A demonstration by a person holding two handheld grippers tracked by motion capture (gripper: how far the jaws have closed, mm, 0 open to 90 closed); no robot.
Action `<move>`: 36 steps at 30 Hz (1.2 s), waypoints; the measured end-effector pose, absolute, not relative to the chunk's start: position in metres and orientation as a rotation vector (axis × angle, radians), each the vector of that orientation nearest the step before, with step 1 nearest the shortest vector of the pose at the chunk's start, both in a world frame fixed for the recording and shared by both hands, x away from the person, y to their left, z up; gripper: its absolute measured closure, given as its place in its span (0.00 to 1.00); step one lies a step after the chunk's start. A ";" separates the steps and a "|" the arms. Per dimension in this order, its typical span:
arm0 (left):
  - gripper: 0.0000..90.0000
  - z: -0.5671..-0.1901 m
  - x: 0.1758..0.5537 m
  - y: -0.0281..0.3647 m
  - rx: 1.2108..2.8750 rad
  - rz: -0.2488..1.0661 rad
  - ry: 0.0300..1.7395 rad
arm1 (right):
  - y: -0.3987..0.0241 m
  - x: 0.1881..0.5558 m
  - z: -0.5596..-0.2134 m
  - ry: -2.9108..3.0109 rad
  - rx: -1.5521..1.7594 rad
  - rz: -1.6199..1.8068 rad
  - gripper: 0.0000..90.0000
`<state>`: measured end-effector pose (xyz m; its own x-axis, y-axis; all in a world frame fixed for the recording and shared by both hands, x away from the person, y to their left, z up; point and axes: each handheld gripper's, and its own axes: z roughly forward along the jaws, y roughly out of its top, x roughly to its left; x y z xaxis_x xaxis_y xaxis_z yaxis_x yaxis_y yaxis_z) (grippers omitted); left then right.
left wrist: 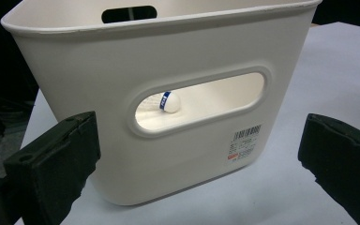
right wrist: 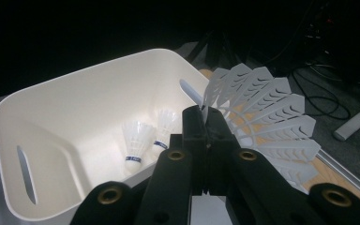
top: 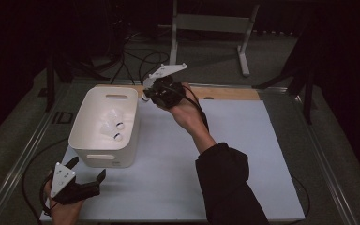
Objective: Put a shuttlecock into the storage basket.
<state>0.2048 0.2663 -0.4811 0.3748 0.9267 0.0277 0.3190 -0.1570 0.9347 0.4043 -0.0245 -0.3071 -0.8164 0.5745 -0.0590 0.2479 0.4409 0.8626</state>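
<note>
A white plastic bin stands at the left of the white mat, with two white shuttlecocks lying on its floor. My right gripper hovers by the bin's far right corner, shut on a third shuttlecock. Its jaws pinch the feather skirt, which fans out to the right above the bin's rim. My left gripper rests at the near left, open and empty, facing the bin's near wall. One shuttlecock's cork shows through the handle slot.
The white mat covers most of the table, with a wooden strip along its far edge. Metal rails border the table's sides. A white stand and black cables lie on the floor beyond.
</note>
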 end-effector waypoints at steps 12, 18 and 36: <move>0.00 -0.481 0.205 0.266 1.683 0.803 1.115 | -0.019 0.407 -0.308 2.354 0.705 1.332 0.99; 0.00 -0.481 0.205 0.267 1.682 0.802 1.115 | -0.016 0.408 -0.309 2.351 0.706 1.345 0.99; 0.00 -0.481 0.205 0.267 1.681 0.800 1.115 | -0.007 0.410 -0.311 2.355 0.696 1.380 0.99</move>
<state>0.2049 0.2666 -0.4812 0.3746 0.9269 0.0226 0.3180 -0.1513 0.9359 0.4105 -0.0068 -0.3115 -0.8289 0.5586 -0.0305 0.2463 0.4134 0.8766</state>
